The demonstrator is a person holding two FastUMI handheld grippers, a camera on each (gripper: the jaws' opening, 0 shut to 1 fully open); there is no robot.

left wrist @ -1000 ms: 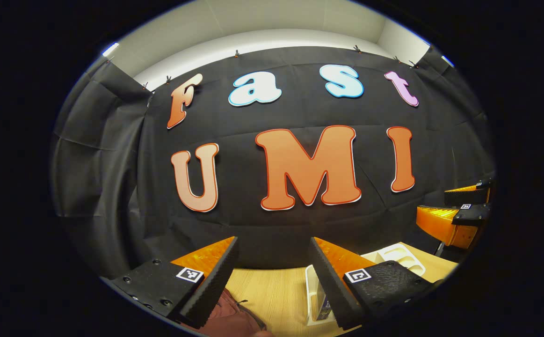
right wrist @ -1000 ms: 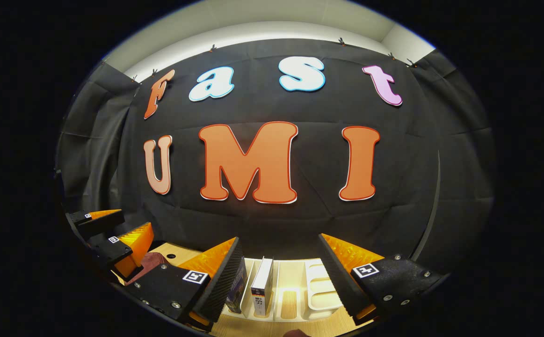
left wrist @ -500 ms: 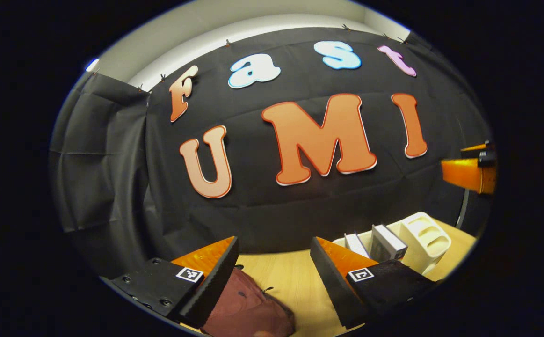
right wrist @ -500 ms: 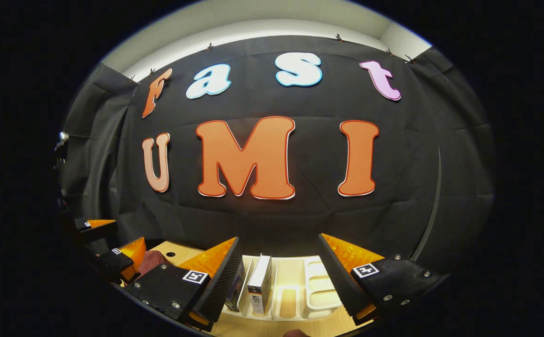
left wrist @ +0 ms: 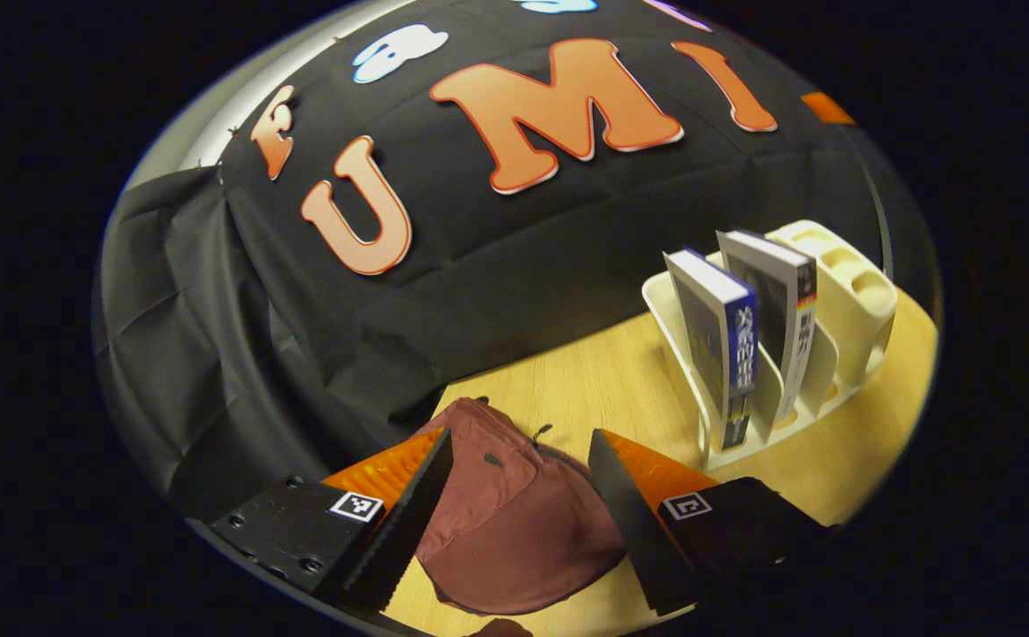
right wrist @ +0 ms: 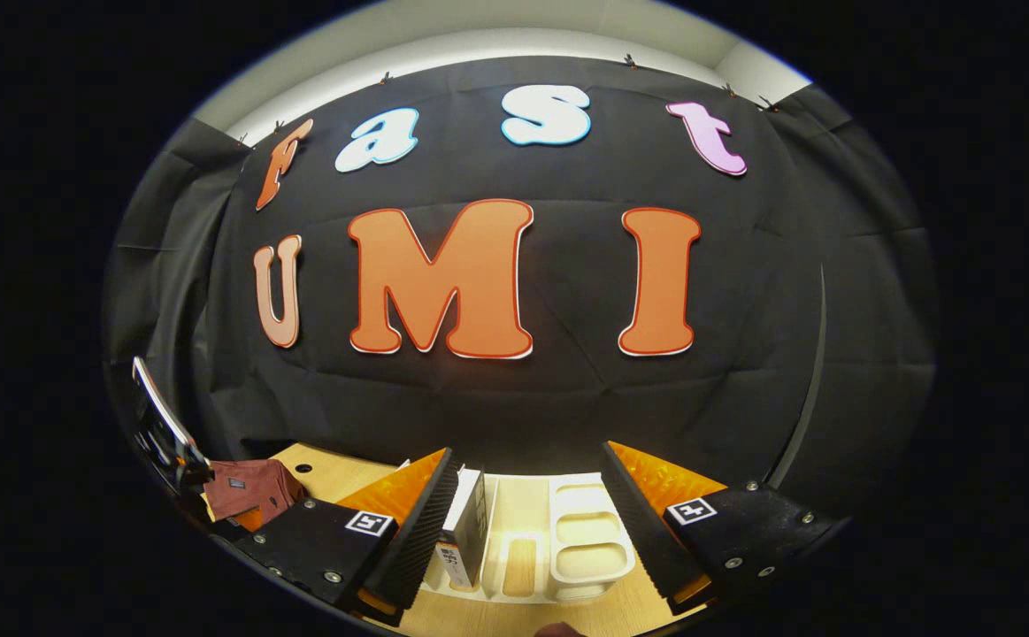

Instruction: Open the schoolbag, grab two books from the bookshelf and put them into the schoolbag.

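Note:
In the left gripper view a maroon schoolbag [left wrist: 514, 522] lies flat on the wooden table [left wrist: 602, 389], closed, with a zipper pull showing at its top. My left gripper [left wrist: 514, 504] hovers open just above it, fingers either side of the bag's upper part. To the right stands a cream bookshelf [left wrist: 833, 318] with two upright books: a blue-spined book [left wrist: 726, 345] and a white-spined book [left wrist: 784, 305]. In the right gripper view my right gripper [right wrist: 527, 522] is open, pointing at the bookshelf [right wrist: 580, 540] and a book [right wrist: 468, 531] by its left finger. The schoolbag [right wrist: 244, 488] lies far left.
The black cloth wall stands close behind the table and bookshelf. Bare wooden tabletop lies between the bag and the bookshelf. A dark device with a light edge [right wrist: 160, 429] shows at the far left of the right gripper view, above the bag.
The left gripper has tipped downward and come over the schoolbag, bringing the bag and bookshelf into fuller view. The right gripper has drifted slightly; both stay open.

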